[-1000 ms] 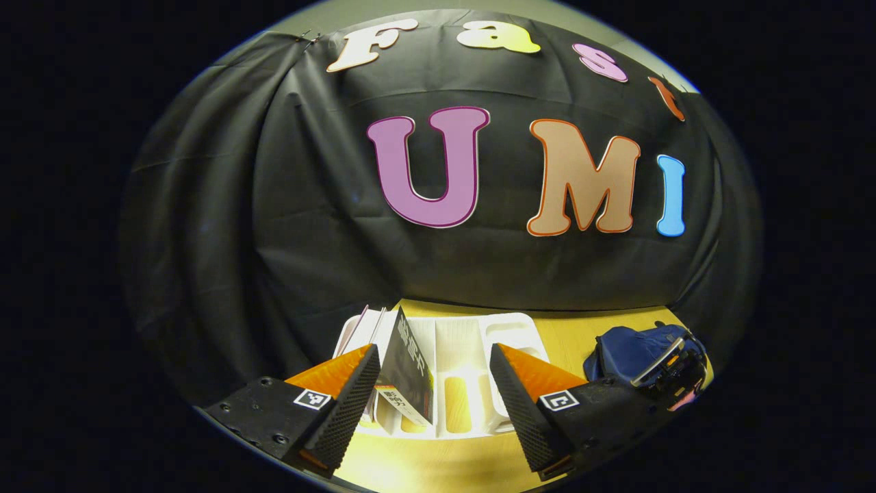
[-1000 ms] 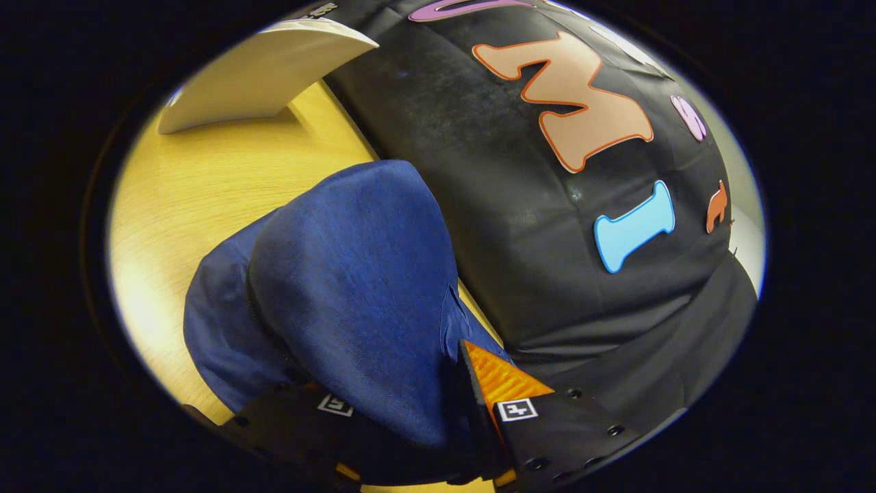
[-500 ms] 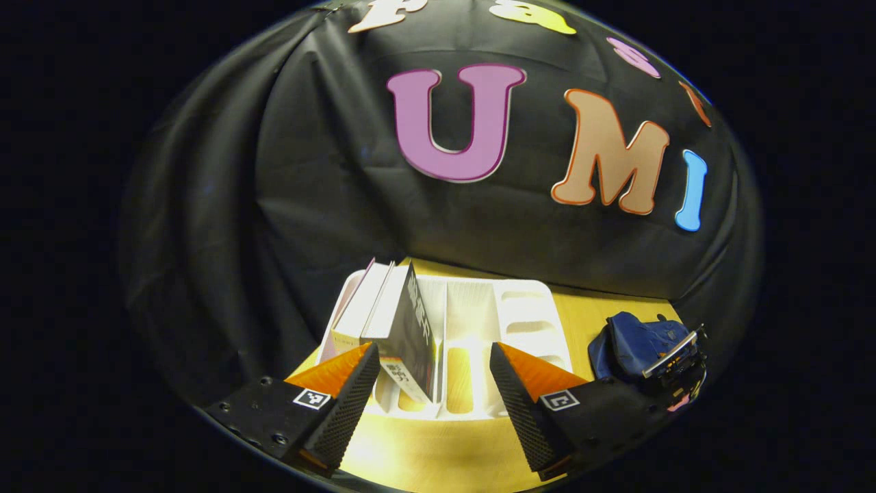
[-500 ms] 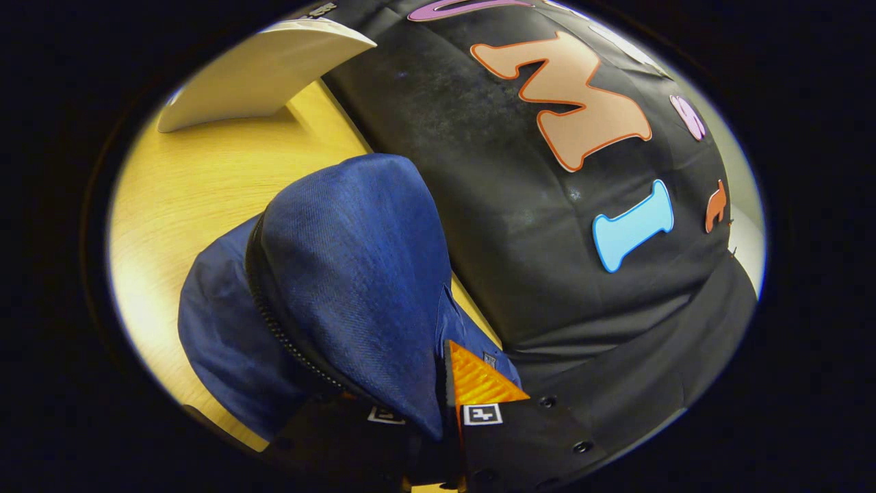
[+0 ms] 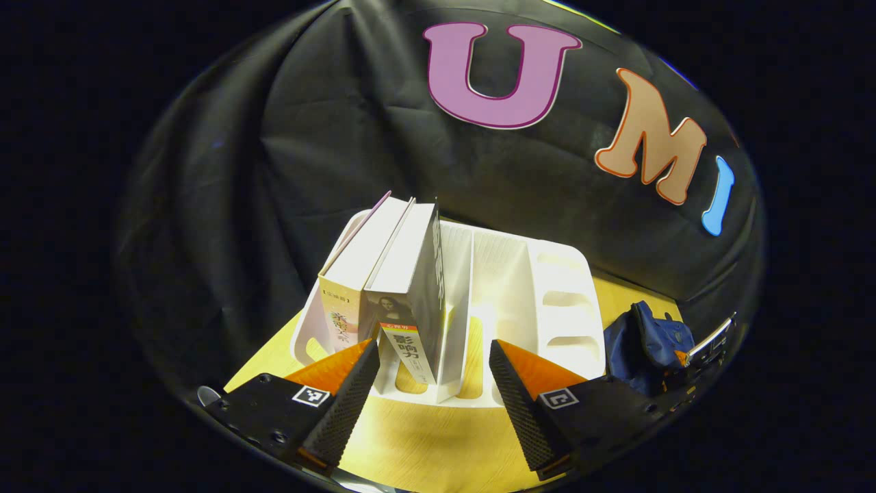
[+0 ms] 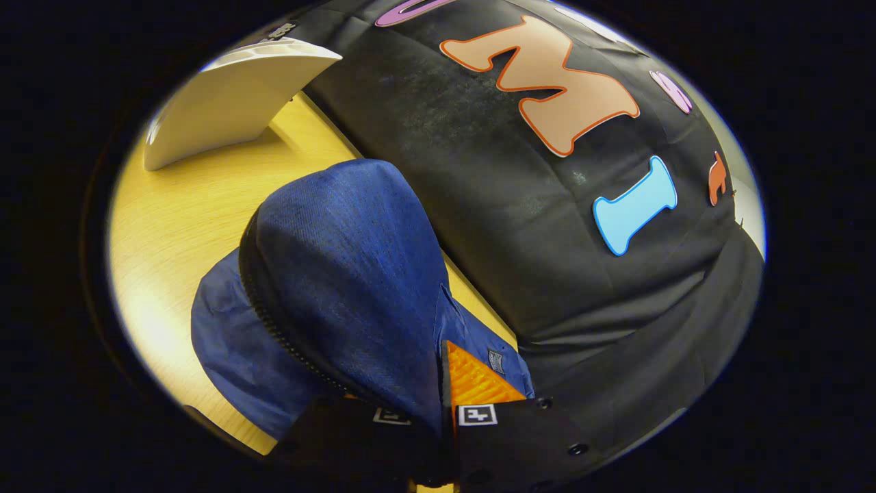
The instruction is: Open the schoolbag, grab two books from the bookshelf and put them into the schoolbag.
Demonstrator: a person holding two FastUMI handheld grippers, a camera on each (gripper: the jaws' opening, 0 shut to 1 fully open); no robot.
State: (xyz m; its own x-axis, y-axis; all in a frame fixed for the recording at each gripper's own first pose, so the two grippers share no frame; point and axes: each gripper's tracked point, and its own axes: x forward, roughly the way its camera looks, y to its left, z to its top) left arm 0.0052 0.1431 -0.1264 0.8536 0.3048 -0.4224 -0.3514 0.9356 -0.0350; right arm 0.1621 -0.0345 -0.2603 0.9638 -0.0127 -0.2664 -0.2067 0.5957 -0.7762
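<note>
The left gripper [image 5: 432, 383] hangs in front of the white bookshelf [image 5: 547, 274], its jaws wide apart with nothing between them. That spread suits what it faces: two books stand upright in the rack's left compartments, and the jaws would need to straddle a spine to pull one out. The nearer book [image 5: 408, 301], with a dark cover and a portrait on its spine, sits at about 12 o'clock from the jaws, just above the gap between them; the second book [image 5: 352, 281] leans against it at about 11 o'clock. Standing on edge with spines facing forward, both offer a narrow face to pinch.

The blue schoolbag [image 6: 342, 287] lies on the yellow wooden worktop [image 6: 185, 212], near the booth's black cloth wall. In the left gripper view it sits at about 3 o'clock from the rack, well apart from the books. The right gripper [image 6: 438, 404] is at the bag, with a fold of blue fabric beside the zip running down between its jaws. The jaws look closed on that flap, likely to hold the bag's mouth up and open so a book can slide in, though the cloth hides the left finger, so I can't be certain both press on it. The rack's plain end wall shows at about 10 o'clock in the right gripper view.

Neither book has left the shelf yet.
</note>
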